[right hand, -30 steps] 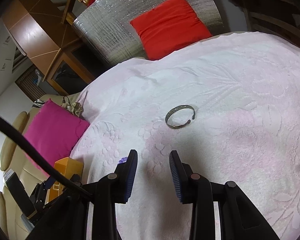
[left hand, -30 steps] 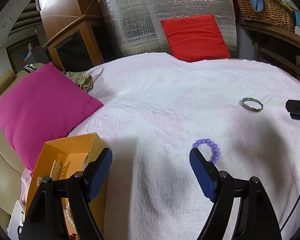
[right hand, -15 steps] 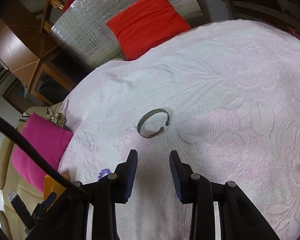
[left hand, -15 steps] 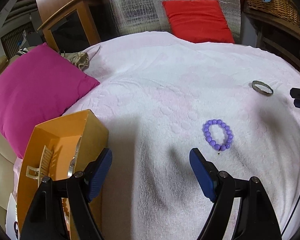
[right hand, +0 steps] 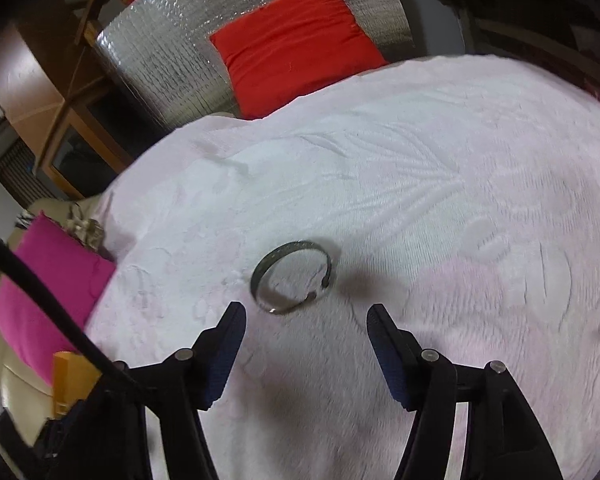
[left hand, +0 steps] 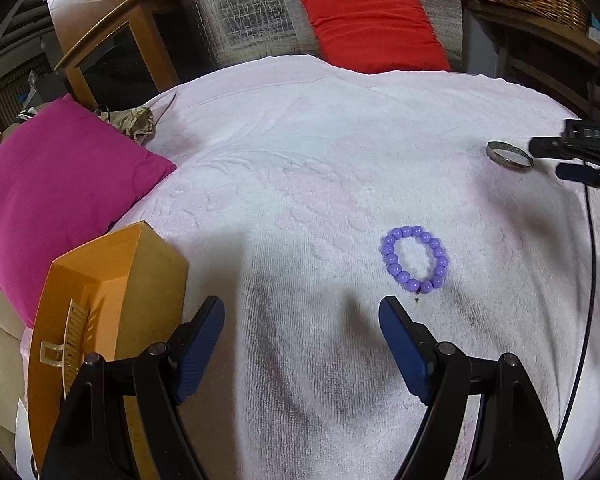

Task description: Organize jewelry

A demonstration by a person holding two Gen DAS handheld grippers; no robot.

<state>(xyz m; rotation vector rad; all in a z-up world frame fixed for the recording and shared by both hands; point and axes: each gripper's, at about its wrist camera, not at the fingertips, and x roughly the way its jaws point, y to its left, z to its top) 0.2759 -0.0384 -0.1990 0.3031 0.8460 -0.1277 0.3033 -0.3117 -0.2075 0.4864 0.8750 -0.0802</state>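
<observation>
the sorting looks only partly done: the orange box at the lower left of the left wrist view already holds a pale hair clip, while two pieces still lie loose on the white towel, a purple bead bracelet and a metal bangle. neither is gripped yet, so both pickups and the carry to the box appear to remain. the left gripper has its jaws spread wide with nothing between them; the bead bracelet sits right of centre in that view, just above and slightly right of the right-hand fingertip, outside the gap. the right gripper has just been opening its jaws, which now stand apart and empty; the bangle lies flat at the centre of the right wrist view, just above the gap and a little toward the left fingertip, its open ends facing the lower right. in the left wrist view the bangle shows at the right edge, just beside the right gripper's tips.
</observation>
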